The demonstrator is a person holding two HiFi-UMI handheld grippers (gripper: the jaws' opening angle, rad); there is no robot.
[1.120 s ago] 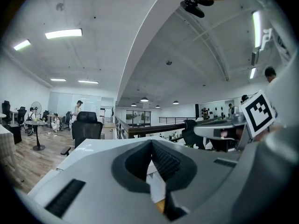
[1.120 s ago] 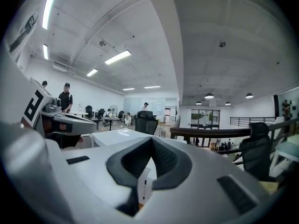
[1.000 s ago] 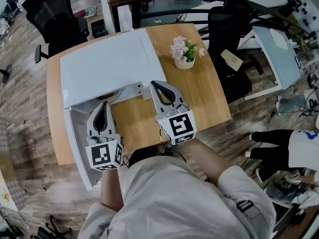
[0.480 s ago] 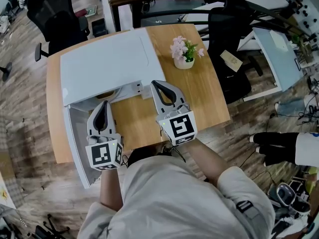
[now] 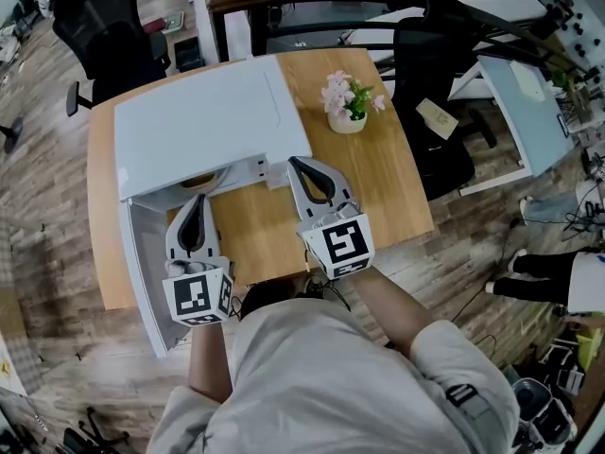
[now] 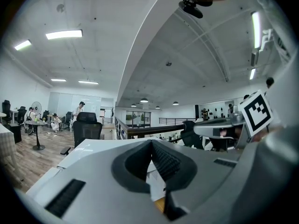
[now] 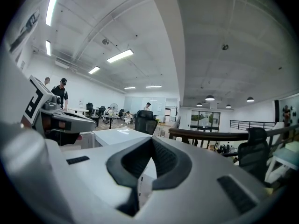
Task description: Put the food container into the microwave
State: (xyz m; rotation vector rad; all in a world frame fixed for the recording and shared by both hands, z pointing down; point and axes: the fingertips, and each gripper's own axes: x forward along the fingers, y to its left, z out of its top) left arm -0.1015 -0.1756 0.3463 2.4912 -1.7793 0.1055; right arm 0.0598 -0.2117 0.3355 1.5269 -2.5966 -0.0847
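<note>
The food container (image 5: 202, 180) shows only as a tan rim inside the mouth of the microwave (image 5: 198, 121), whose door (image 5: 141, 263) hangs open. I'd guess it is light and stiff (a thin lip, probably slick), best pinched at its near edge. The left gripper (image 5: 196, 201) and right gripper (image 5: 301, 165) hover just in front, jaws pressed together on nothing.

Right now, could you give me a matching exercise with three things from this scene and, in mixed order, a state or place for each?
Things:
1. microwave door
2. flower pot
3. right gripper

States or places:
A. jaws shut, nothing held
B. swung open
C. standing on the wooden table, beside the microwave

Pairs: 1-B, 2-C, 3-A
</note>
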